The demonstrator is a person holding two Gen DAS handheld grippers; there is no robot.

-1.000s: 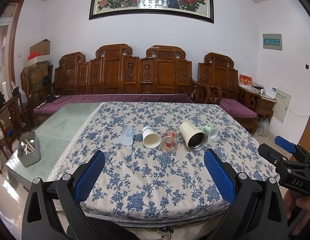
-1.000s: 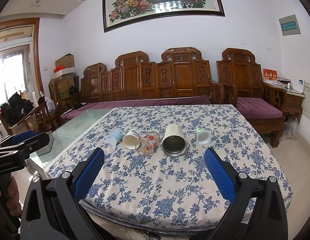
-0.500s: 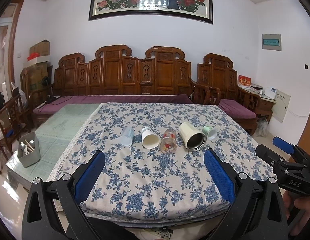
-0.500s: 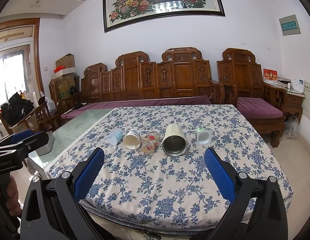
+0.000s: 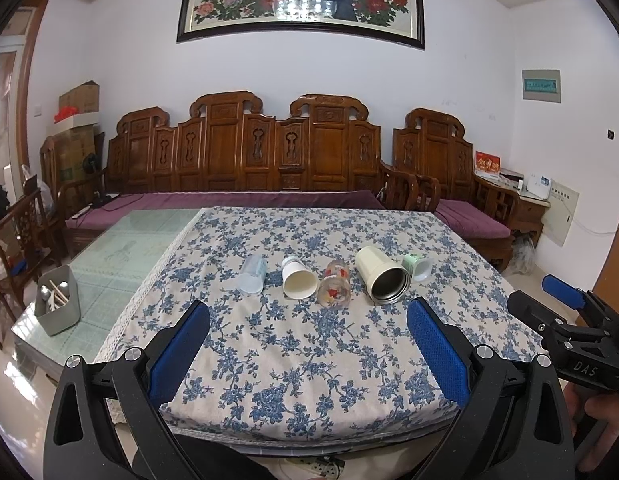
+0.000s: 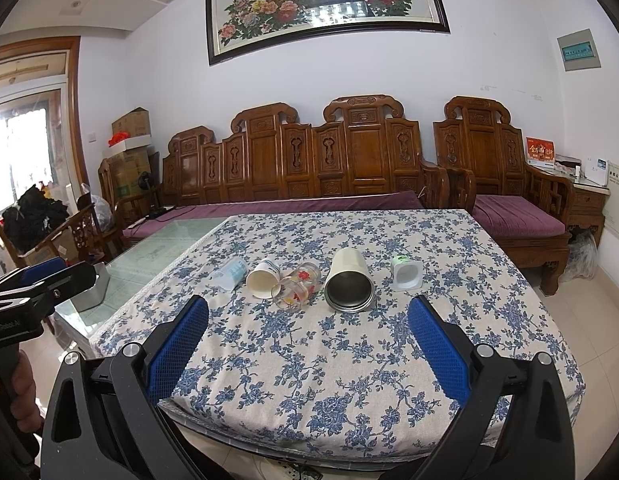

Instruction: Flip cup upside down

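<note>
Several cups lie on their sides in a row on the blue floral tablecloth (image 5: pixel 301 344): a clear plastic cup (image 5: pixel 253 274), a white paper cup (image 5: pixel 298 279), a printed glass (image 5: pixel 335 289), a cream steel tumbler (image 5: pixel 383 275) and a small green-and-white cup (image 5: pixel 418 266). The right wrist view shows the same row: plastic cup (image 6: pixel 231 273), paper cup (image 6: pixel 263 279), glass (image 6: pixel 295 287), tumbler (image 6: pixel 348 281), small cup (image 6: pixel 405 273). My left gripper (image 5: pixel 308 350) is open and empty, short of the row. My right gripper (image 6: pixel 308 350) is open and empty, also short of it.
A glass-topped table part (image 5: pixel 121 248) lies left of the cloth, with a grey box of utensils (image 5: pixel 57 306) on its near corner. A carved wooden sofa (image 5: pixel 269 160) stands behind the table. A power strip (image 5: pixel 321 466) lies on the floor under the near edge.
Both grippers have shifted only slightly; the cups appear a touch higher in the left wrist view. The cups have not moved.
</note>
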